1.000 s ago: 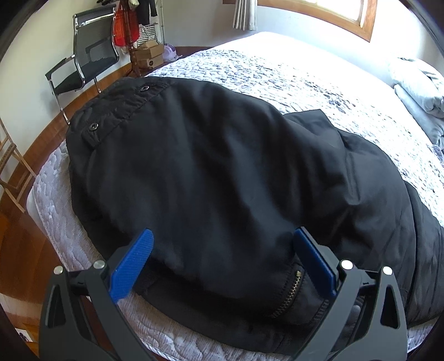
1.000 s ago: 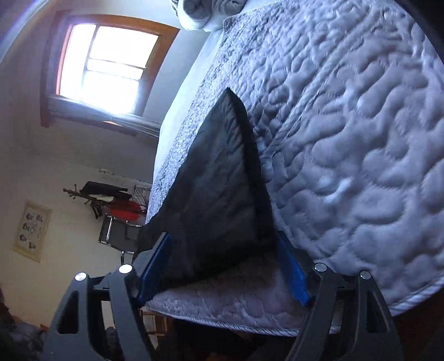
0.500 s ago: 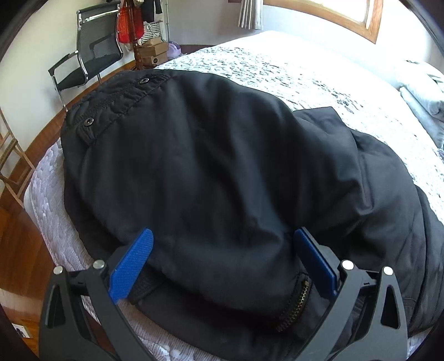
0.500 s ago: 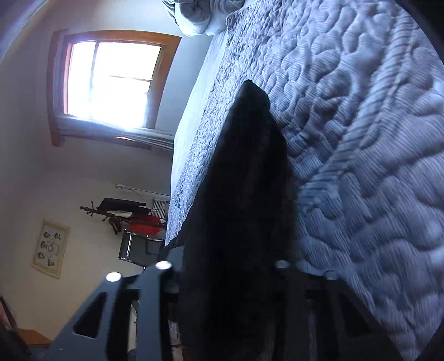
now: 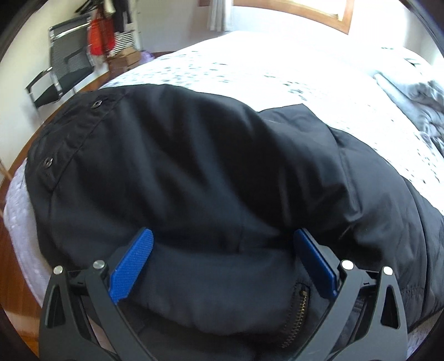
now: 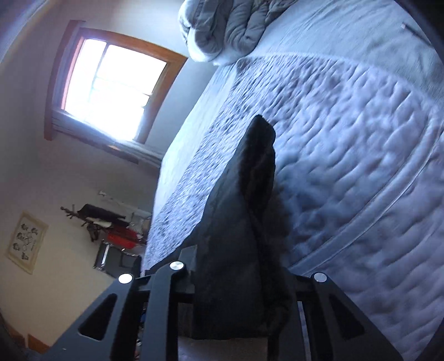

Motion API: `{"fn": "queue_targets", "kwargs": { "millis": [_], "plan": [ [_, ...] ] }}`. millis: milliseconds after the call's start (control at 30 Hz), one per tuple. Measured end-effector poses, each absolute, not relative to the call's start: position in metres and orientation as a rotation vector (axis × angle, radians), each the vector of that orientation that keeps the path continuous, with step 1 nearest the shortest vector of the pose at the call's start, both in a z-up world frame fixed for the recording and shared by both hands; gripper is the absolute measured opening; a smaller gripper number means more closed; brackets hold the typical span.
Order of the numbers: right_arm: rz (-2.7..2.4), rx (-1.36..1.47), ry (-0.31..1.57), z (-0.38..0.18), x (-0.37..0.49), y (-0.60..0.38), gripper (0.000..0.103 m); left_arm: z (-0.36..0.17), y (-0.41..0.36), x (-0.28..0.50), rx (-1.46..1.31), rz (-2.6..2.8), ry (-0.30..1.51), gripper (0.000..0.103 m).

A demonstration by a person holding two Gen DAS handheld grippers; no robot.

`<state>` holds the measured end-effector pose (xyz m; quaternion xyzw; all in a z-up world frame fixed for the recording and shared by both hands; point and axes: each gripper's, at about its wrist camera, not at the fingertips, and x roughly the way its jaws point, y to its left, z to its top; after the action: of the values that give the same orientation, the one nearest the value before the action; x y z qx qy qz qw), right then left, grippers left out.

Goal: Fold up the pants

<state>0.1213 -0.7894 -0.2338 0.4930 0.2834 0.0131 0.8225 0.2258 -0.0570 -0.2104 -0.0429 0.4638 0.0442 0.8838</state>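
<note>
We see the black pants (image 5: 194,180) spread on the bed (image 5: 277,72), with the waist buttons near ten o'clock. Our left gripper (image 5: 222,261) is wide, its blue pads (image 5: 130,266) on each side of the near fold and, as far as the blur lets us tell, not squeezing it. Our right gripper (image 6: 238,305) is closing on a raised end of the pants (image 6: 249,222), pinching it, with the grey blanket (image 6: 227,25) at twelve o'clock.

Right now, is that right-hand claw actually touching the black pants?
Touching. The right wrist view shows the right gripper closing its fingers on a bunched fold of the black pants, the cloth squeezed between them.
</note>
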Motion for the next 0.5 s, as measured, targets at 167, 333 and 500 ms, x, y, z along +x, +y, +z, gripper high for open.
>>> {"fn": "queue_targets", "kwargs": {
  "millis": [167,333,500],
  "plan": [
    [-0.069,1.058,0.652,-0.249,0.112,-0.819,0.032,-0.212,-0.1,0.225,-0.043,0.055,0.946,0.101],
    [-0.156,1.128,0.593,-0.263,0.069,-0.833,0.074,-0.207,-0.086,0.218,-0.093,0.01,0.964,0.101],
    [-0.185,1.272,0.444,-0.272,0.007,-0.838,0.074,-0.193,-0.062,0.205,-0.153,0.028,0.967,0.101]
  ]
}}
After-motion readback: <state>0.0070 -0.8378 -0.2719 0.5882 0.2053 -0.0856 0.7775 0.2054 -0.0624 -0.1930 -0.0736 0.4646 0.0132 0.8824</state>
